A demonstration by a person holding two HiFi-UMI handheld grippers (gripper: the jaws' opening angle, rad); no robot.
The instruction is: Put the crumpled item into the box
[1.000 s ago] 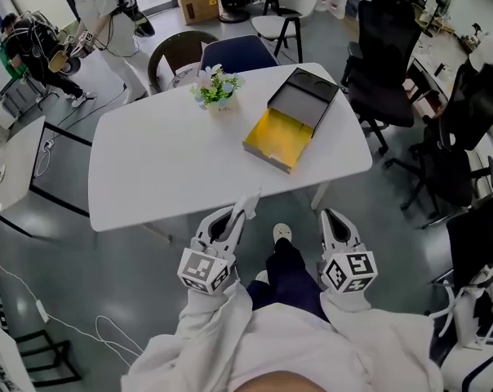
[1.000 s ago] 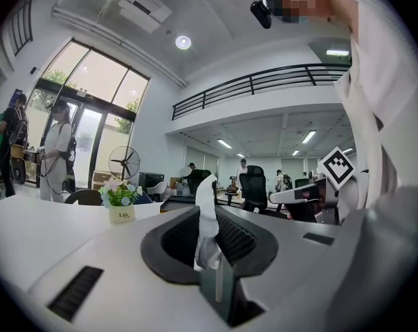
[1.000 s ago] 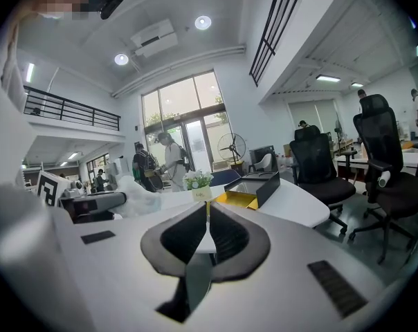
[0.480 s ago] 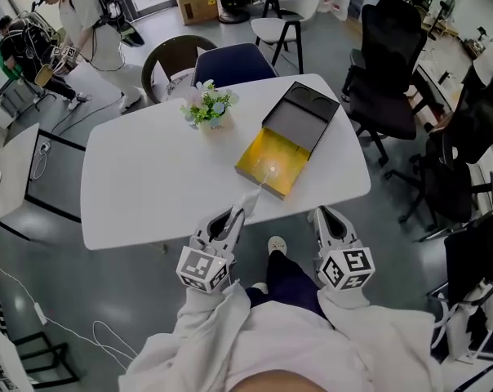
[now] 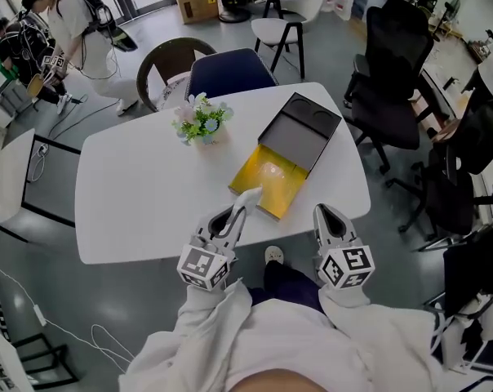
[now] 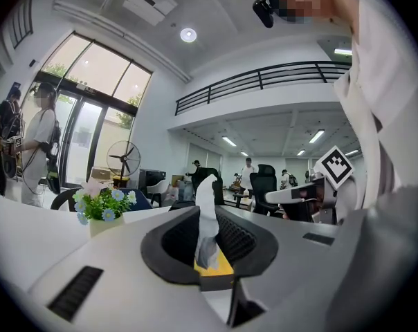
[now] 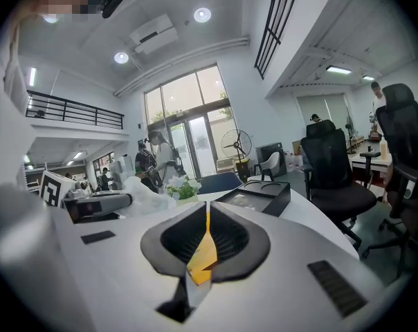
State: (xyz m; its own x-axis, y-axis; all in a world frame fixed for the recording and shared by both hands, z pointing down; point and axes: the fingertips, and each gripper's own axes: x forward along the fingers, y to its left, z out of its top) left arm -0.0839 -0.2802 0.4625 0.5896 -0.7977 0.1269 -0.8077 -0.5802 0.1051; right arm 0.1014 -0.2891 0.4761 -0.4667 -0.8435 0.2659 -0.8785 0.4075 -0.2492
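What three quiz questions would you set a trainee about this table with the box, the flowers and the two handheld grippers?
1. Multiple choice: what grips the crumpled white tissue? A left gripper; B right gripper; C neither.
2. True or false: the tissue already lies in the open yellow-lined box with the dark lid.
3. Short answer: what else stands on the white table besides the box?
Key: 1 A; the right gripper is shut and empty. 2 False. 3 A small pot of pale flowers.
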